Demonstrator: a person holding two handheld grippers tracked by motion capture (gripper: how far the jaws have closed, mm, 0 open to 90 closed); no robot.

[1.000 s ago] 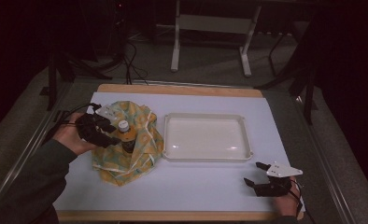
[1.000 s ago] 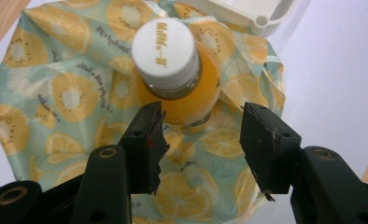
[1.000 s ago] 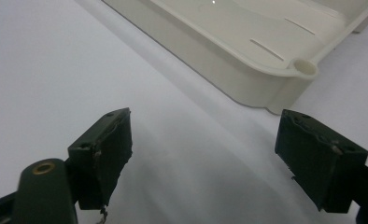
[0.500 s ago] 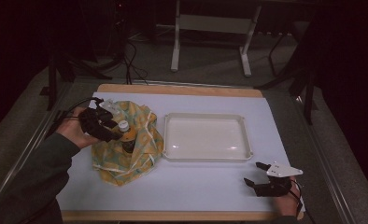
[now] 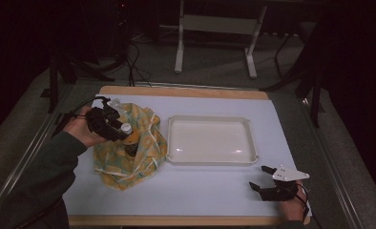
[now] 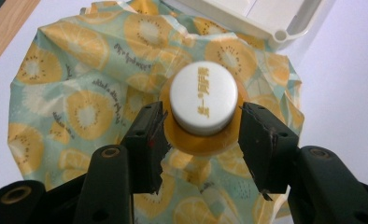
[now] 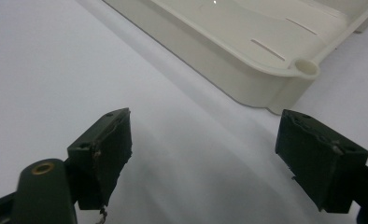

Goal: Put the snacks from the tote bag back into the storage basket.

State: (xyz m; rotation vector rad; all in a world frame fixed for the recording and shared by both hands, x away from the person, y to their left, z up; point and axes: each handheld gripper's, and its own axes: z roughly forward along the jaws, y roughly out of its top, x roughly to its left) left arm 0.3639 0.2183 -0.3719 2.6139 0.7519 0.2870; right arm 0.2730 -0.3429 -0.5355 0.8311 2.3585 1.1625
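Observation:
A small bottle [image 6: 203, 98] with a white cap and an orange body stands upright on a fruit-print cloth [image 6: 79, 102], left of the white tray [image 5: 210, 140]. My left gripper [image 6: 201, 126] comes in from the left with its jaws closed in on either side of the cap; the right jaw touches it and the left is a sliver off. In the high view the left gripper [image 5: 110, 125] sits over the cloth [image 5: 143, 157], with the bottle [image 5: 126, 129] at its tips. My right gripper [image 5: 261, 179] rests open on the white mat near the front right, holding nothing.
The tray's rim and corner post [image 7: 307, 67] lie just ahead of the right gripper [image 7: 203, 149]. White mat [image 5: 210, 191] covers the wooden table. Stand legs [image 5: 179, 52] rise on the floor beyond the far edge.
The left hand has shifted slightly toward the table's far side at the bottle. The bottle, the cloth and the right gripper stay where they were.

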